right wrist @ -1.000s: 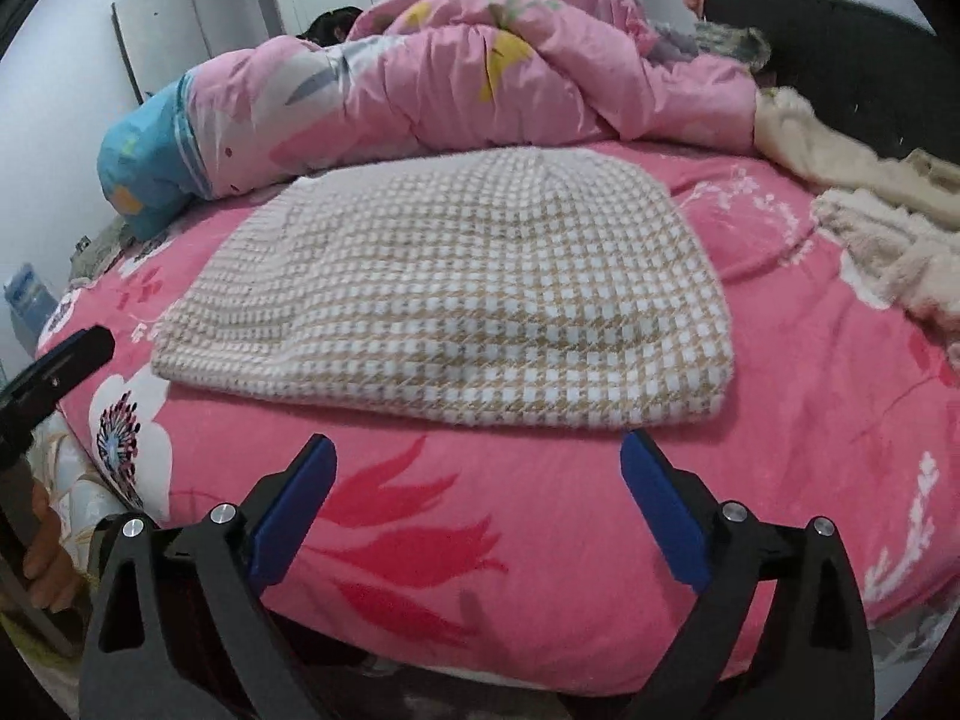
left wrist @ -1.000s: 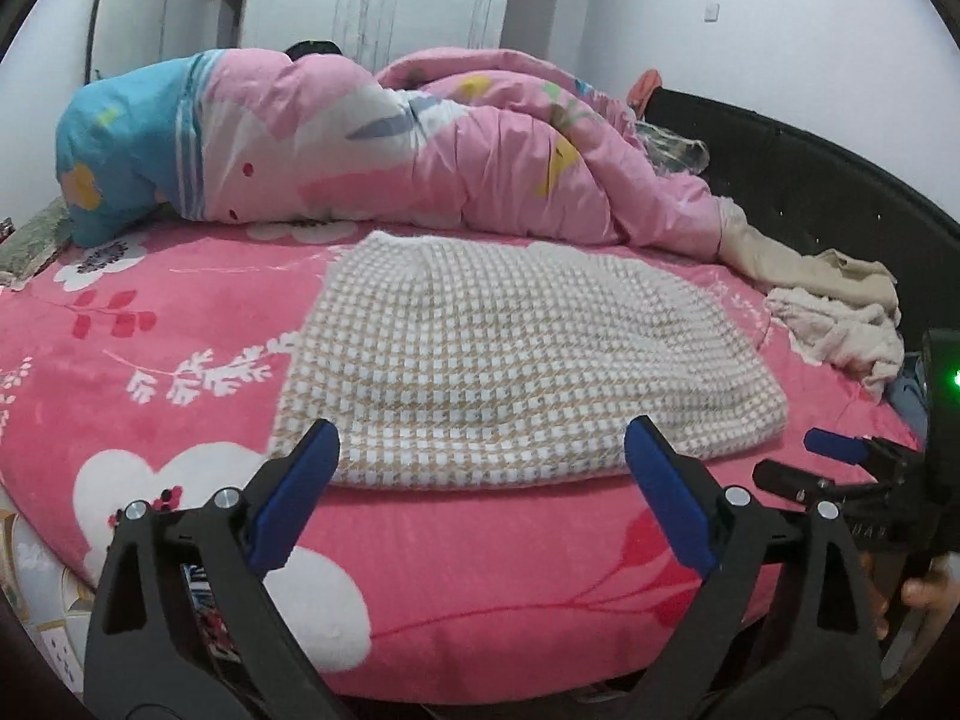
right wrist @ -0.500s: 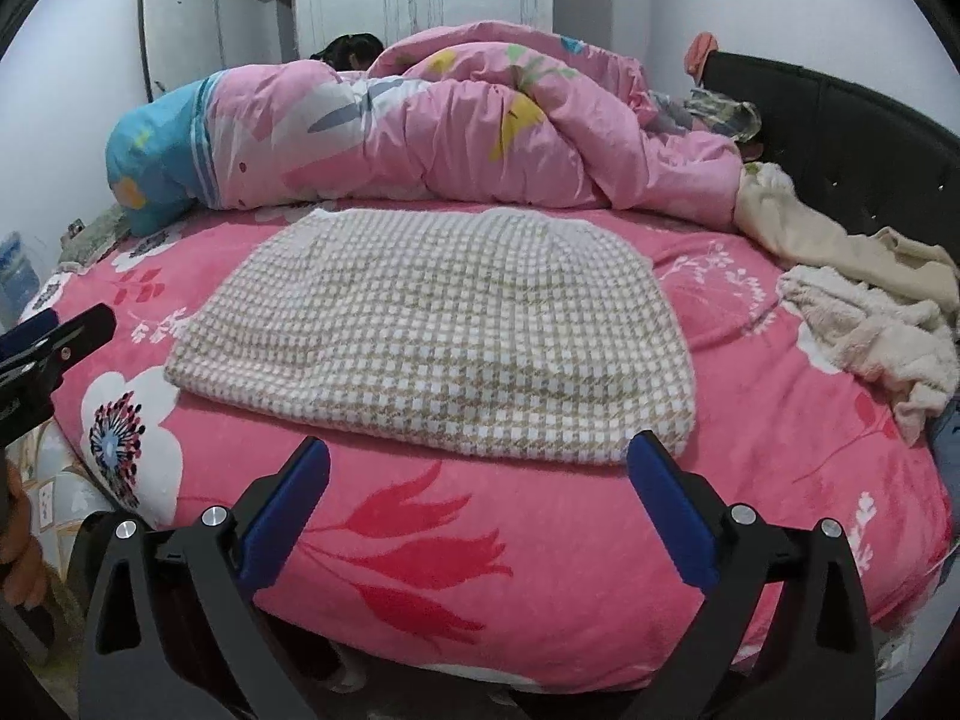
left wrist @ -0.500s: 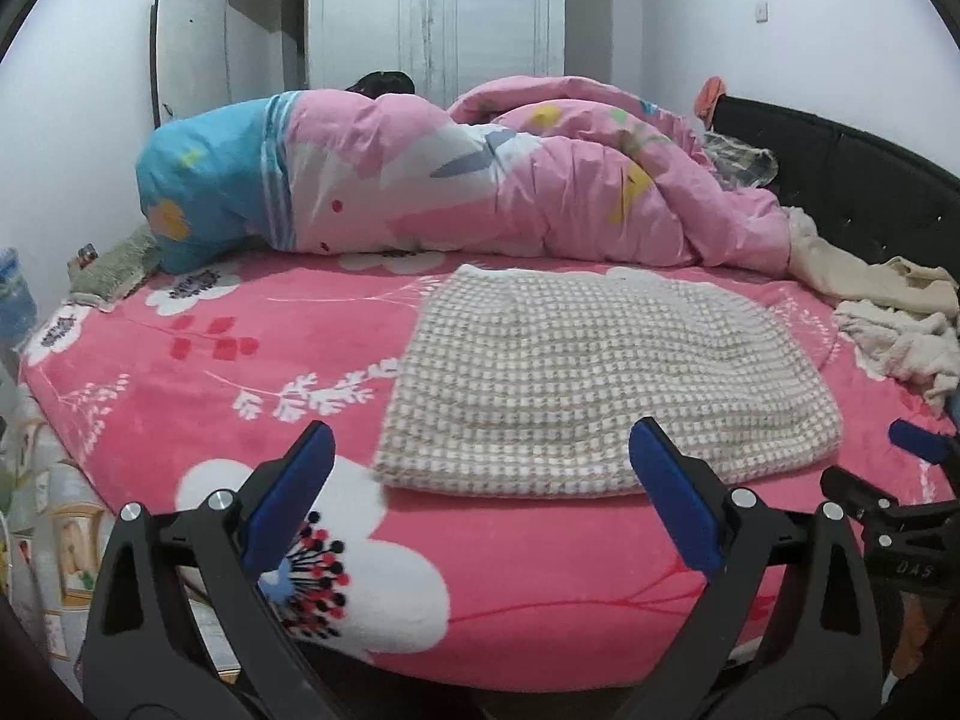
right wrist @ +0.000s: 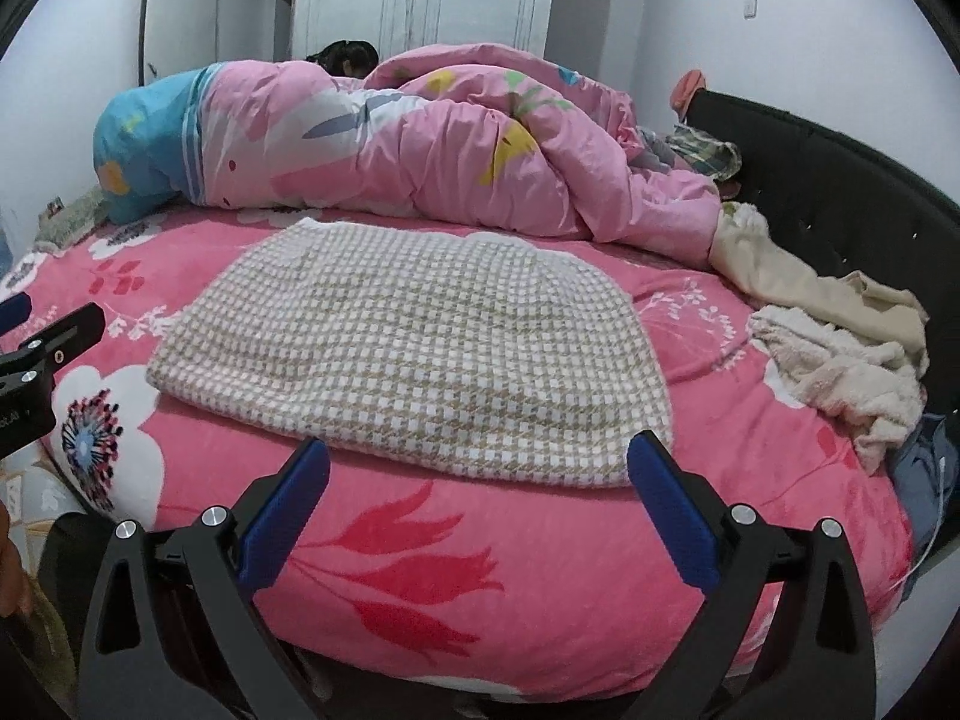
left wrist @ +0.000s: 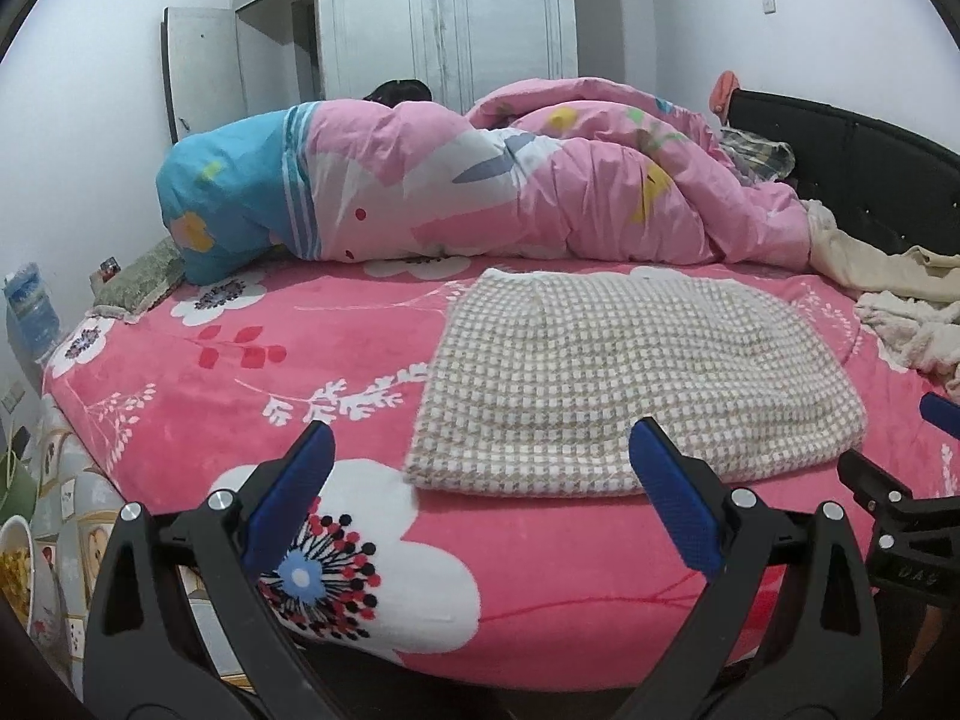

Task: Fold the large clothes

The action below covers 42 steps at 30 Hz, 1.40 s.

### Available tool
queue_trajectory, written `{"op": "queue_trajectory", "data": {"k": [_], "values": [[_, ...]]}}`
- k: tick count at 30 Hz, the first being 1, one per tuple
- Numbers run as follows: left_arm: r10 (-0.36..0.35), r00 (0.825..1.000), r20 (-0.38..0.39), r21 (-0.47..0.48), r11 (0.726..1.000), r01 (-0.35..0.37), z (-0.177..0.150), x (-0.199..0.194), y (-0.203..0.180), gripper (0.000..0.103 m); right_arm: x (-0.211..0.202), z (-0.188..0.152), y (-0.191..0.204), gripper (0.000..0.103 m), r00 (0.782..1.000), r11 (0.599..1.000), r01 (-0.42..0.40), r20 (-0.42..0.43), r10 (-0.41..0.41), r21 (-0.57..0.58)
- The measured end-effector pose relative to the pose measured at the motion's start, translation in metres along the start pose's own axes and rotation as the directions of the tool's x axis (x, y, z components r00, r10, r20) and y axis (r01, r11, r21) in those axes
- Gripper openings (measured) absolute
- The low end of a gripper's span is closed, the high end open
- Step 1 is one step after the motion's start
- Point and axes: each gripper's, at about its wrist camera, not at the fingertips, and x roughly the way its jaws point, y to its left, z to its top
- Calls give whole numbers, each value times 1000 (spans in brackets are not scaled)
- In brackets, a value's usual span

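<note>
A beige-and-white checked garment (left wrist: 624, 378) lies folded flat on the pink flowered bed (left wrist: 252, 360). It also shows in the right wrist view (right wrist: 414, 342). My left gripper (left wrist: 480, 480) is open and empty, held off the bed's near edge, left of the garment's front-left corner. My right gripper (right wrist: 480, 480) is open and empty, just in front of the garment's near edge. The right gripper shows at the right edge of the left wrist view (left wrist: 912, 498). The left gripper shows at the left edge of the right wrist view (right wrist: 36, 354).
A rolled pink and blue quilt (left wrist: 480, 186) lies across the back of the bed. Cream clothes (right wrist: 840, 354) are piled at the right by the black headboard (right wrist: 840, 180). A white wardrobe (left wrist: 444, 24) stands behind. Clutter sits on the floor at left (left wrist: 24, 540).
Both grippers have pulled back and away from the bed, and the left one has swung left. The garment lies still. Both stay open.
</note>
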Motion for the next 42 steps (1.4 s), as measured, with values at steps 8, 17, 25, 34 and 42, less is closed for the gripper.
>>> {"op": "queue_trajectory", "data": {"k": [8,17,25,34,42], "values": [[0,1000,-20,-25,1000,0,-6,6,2,95,-3,1,2,97,1000,1000,24,16,-24,-5],[-12,995,-97,-45,999,7,-14,21,3,95,7,-5,4,97,999,1000,-5,-38,5,3],[-16,985,-174,-82,997,2,-24,40,7,95,24,-17,6,97,992,999,-32,-117,37,37],[-32,971,-237,-97,995,10,-34,54,3,95,37,-26,3,97,984,997,-52,-167,60,52],[-42,966,-254,-100,995,17,-36,58,-4,95,40,-28,-6,97,981,995,-65,-177,79,80]]}}
